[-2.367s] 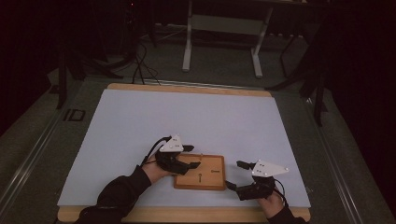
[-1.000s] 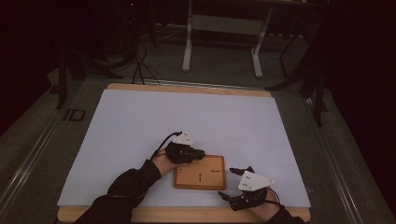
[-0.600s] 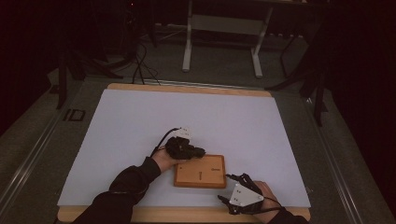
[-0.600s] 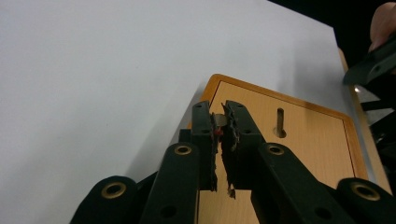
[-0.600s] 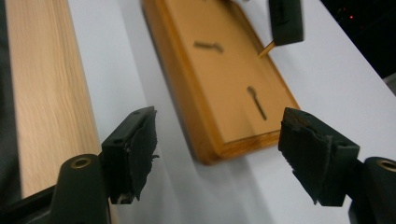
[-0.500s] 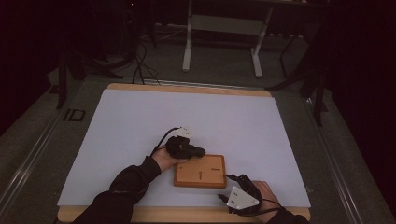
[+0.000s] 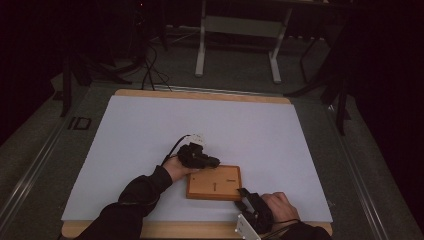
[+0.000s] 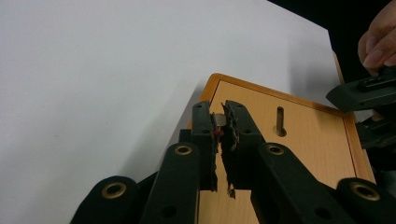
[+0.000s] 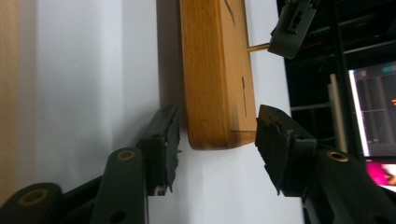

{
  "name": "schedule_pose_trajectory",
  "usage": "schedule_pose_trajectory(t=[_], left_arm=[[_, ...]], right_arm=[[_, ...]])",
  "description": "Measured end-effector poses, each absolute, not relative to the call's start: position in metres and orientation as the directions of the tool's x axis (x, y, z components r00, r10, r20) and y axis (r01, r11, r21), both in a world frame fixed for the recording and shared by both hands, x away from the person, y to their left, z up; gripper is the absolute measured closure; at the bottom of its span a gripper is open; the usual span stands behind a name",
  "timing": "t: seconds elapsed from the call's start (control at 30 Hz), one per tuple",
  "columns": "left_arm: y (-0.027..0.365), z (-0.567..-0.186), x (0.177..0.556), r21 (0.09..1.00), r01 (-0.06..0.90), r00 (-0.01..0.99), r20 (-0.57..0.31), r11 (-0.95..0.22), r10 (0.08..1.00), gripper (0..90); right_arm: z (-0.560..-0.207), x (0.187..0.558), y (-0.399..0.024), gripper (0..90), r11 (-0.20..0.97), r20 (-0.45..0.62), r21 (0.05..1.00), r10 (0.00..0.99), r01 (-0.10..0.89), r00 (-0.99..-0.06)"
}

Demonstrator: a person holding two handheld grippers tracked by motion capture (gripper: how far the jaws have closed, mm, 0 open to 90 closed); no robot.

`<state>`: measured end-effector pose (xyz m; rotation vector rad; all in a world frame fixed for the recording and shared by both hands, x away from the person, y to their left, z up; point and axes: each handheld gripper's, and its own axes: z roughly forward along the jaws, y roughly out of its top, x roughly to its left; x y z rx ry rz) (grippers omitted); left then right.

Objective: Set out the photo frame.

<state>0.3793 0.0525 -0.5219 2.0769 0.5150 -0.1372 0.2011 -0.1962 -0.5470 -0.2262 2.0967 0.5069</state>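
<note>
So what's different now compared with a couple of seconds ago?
The right gripper has swung in from the right side of the wooden board to its near right corner. Its jaws have just been closing, with that corner between them but not yet pinched. The left gripper shifted slightly up along the board's left edge, shut on a small peg throughout. The board has stayed put on the white mat.
</note>
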Motion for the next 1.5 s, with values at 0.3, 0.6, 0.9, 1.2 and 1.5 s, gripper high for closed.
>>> schedule_pose_trajectory(t=[0.3,0.6,0.9,1.2,1.5], left_arm=[[0.052,-0.522,0.381,0.786,0.418,0.903,-0.305,-0.456,0.303,83.7],[0.052,-0.521,0.38,0.786,0.414,0.905,-0.298,-0.459,0.305,83.7],[0.054,-0.516,0.375,0.827,0.344,0.922,-0.208,-0.444,0.327,72.5],[0.08,-0.489,0.367,0.869,0.308,0.922,-0.172,-0.388,0.348,60.4],[0.102,-0.478,0.354,0.877,0.307,0.917,-0.168,-0.371,0.362,44.5]], right_arm=[[-0.559,0.199,-0.193,59.6,0.906,-0.905,0.124,-0.064,-0.405,-0.42],[-0.561,0.197,-0.194,65.9,0.898,-0.914,0.092,-0.095,-0.43,-0.395],[-0.557,0.201,-0.197,65.7,0.889,-0.899,0.098,-0.114,-0.447,-0.423],[-0.545,0.209,-0.201,65.8,0.878,-0.871,0.157,-0.093,-0.453,-0.483],[-0.532,0.216,-0.201,66.2,0.875,-0.841,0.186,-0.095,-0.448,-0.533]])
